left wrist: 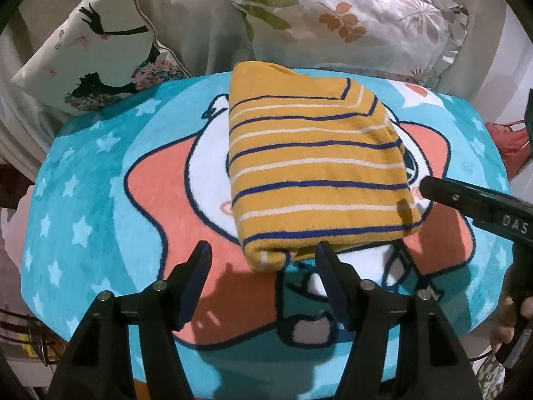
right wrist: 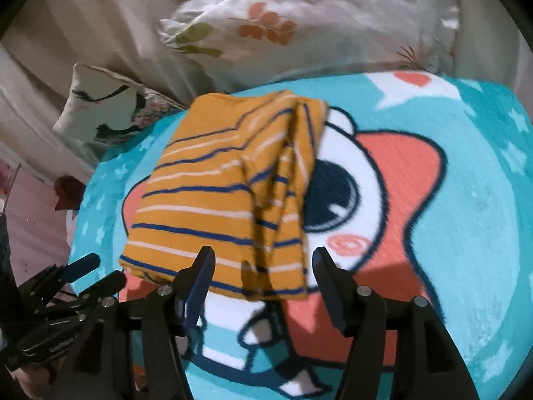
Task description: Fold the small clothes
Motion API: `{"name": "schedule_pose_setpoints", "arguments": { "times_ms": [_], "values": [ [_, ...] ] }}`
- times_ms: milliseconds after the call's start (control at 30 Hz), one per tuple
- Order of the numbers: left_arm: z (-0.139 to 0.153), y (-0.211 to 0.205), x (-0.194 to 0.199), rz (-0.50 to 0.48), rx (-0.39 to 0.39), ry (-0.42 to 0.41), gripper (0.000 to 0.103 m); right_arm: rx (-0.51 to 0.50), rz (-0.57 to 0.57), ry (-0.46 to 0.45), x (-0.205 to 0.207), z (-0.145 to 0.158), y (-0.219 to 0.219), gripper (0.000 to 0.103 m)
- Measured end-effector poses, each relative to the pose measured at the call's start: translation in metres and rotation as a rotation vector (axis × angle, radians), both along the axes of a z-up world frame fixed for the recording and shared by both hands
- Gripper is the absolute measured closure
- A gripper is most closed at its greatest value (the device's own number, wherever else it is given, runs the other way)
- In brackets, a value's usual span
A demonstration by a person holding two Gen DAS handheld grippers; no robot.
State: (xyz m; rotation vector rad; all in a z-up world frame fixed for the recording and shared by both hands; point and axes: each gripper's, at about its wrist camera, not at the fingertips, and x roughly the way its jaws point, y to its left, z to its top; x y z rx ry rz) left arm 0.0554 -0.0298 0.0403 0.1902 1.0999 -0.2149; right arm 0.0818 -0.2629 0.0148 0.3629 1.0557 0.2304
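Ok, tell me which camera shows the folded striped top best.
The left wrist view: the striped top sits sharp and nearly centred, whole outline visible. The right wrist view shows it blurred, its near edge partly hidden behind a gripper finger.

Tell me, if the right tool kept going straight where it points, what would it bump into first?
Probably the striped yellow garment: its near edge lies just ahead of the open right tool, on the cartoon blanket. Depth is hard to judge here.

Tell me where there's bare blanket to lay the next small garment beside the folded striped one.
Free: the starred turquoise blanket left of the folded striped garment, and the turquoise stretch on its far right side. Crowded: the back edge, where the silhouette cushion and leaf-print pillow sit, and the near edge, where both grippers hover.
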Motion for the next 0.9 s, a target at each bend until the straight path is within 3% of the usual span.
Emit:
{"name": "schedule_pose_setpoints", "arguments": {
  "times_ms": [267, 333, 367, 500, 633, 900],
  "values": [
    [-0.004, 0.021, 0.012, 0.034, 0.027, 0.014, 0.039, -0.004, -0.013, 0.046, 0.037, -0.020, 0.020, 0.037],
    [-0.006, 0.030, 0.016, 0.048, 0.029, 0.021, 0.039, 0.023, 0.000, 0.056, 0.045, -0.025, 0.025, 0.057],
    [-0.007, 0.033, 0.018, 0.055, 0.028, 0.025, 0.039, 0.028, 0.008, 0.062, 0.047, -0.027, 0.028, 0.075],
    [-0.009, 0.045, 0.031, 0.073, 0.027, 0.033, 0.038, -0.013, -0.003, 0.056, 0.048, -0.027, 0.032, 0.089],
    [-0.010, 0.045, 0.045, 0.068, 0.029, 0.031, 0.038, -0.026, -0.063, 0.078, 0.048, -0.029, 0.020, 0.091],
    [-0.016, 0.028, 0.071, 0.018, 0.011, 0.030, 0.036, -0.042, -0.079, 0.122, 0.044, -0.037, 0.017, 0.091]
  ]
}}
